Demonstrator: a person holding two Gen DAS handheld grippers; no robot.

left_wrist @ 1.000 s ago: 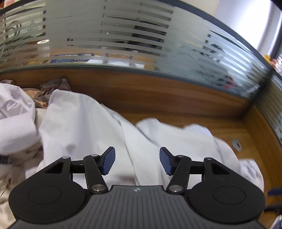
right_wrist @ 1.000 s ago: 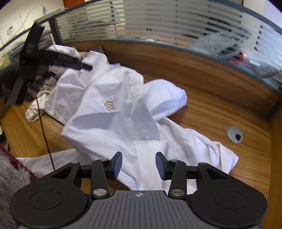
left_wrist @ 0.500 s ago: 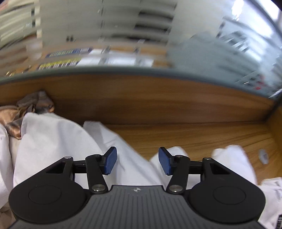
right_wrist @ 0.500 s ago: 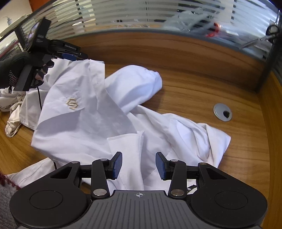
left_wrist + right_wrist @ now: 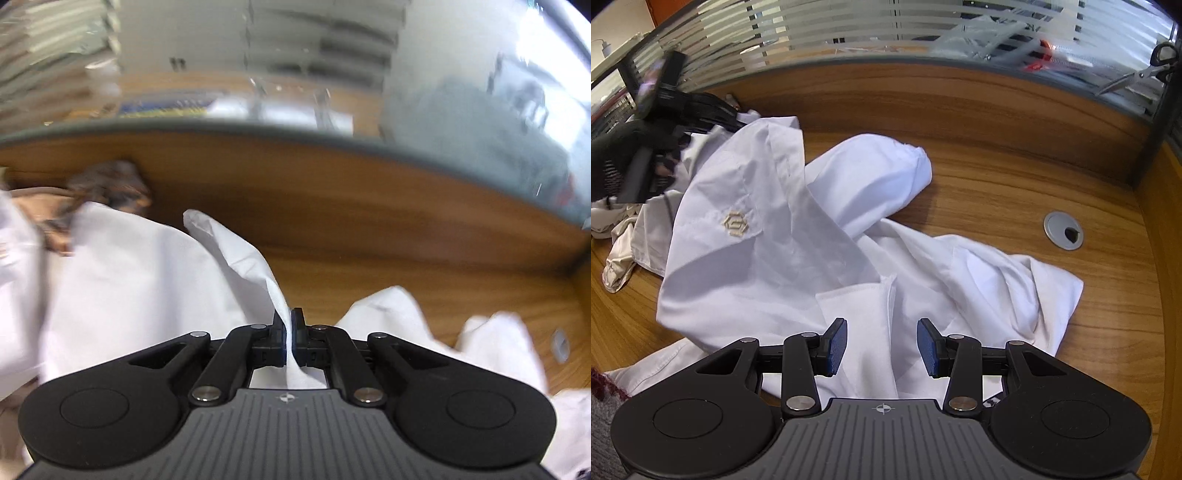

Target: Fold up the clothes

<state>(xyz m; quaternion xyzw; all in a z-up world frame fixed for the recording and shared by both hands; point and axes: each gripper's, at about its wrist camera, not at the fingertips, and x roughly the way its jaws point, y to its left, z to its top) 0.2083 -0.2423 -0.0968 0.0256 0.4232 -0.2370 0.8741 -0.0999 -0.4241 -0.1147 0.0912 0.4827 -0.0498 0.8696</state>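
Note:
A crumpled white shirt (image 5: 783, 258) with a gold chest emblem (image 5: 735, 224) lies spread on the wooden desk (image 5: 997, 177). My left gripper (image 5: 287, 332) is shut on a raised fold of this white shirt (image 5: 236, 251), and the cloth runs up from between its pads. In the right wrist view that left gripper (image 5: 690, 110) appears at the shirt's far left corner, held by a dark-gloved hand (image 5: 617, 162). My right gripper (image 5: 882, 347) hovers open over the shirt's near part, blue pads apart with nothing pinched.
A frosted striped glass partition (image 5: 886, 33) on a wooden back panel bounds the desk. A grey cable grommet (image 5: 1063, 230) sits at the right. More garments, beige (image 5: 617, 266) and brown patterned (image 5: 107, 184), pile at the left. Scissors (image 5: 1137, 74) lie behind the glass.
My left gripper moved along the shirt's edge and snapped shut on a fold of it. My right gripper sank slightly over the shirt and stayed open.

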